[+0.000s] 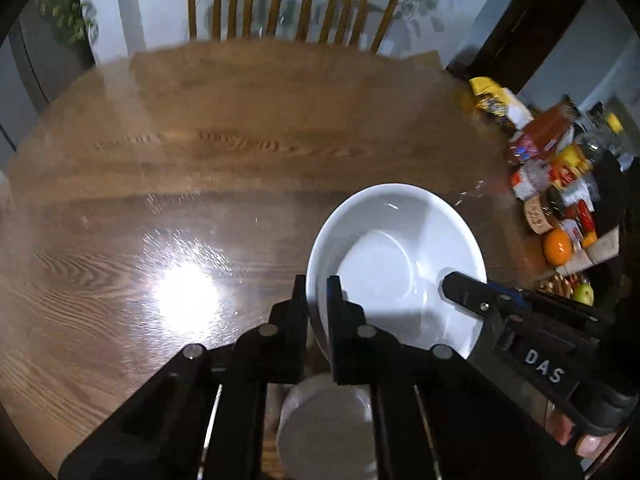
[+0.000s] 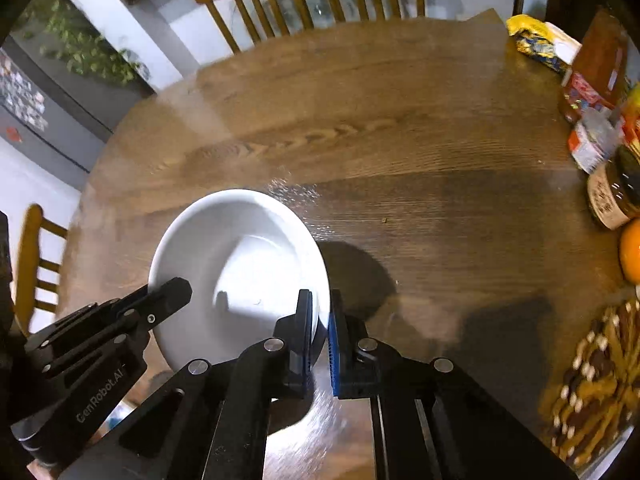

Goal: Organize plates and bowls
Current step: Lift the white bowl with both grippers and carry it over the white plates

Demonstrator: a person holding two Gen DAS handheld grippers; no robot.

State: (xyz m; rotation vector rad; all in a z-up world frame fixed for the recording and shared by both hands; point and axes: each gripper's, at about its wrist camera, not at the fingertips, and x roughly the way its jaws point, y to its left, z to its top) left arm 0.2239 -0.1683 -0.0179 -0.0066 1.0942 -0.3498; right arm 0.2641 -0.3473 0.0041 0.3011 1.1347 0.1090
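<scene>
While the left wrist view shows the left gripper (image 1: 317,304) pinching the white bowl (image 1: 394,268) by its near rim above the bench (image 1: 240,140), a second bowl (image 1: 326,428) waits below. Over on the right wrist view, the right gripper (image 2: 320,320) clamps the opposite rim, fingers narrow; next, I'd judge, comes lowering it squarely to nest.

White bowl (image 1: 400,256) upright, empty, glossy, rim pinched between both grippers' fingers; second white dish (image 1: 326,428) beneath, below left gripper.

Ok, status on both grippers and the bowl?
Left gripper shut on white bowl rim. Right gripper shut on opposite rim. Bowl tilted above table. Second bowl underneath.
</scene>
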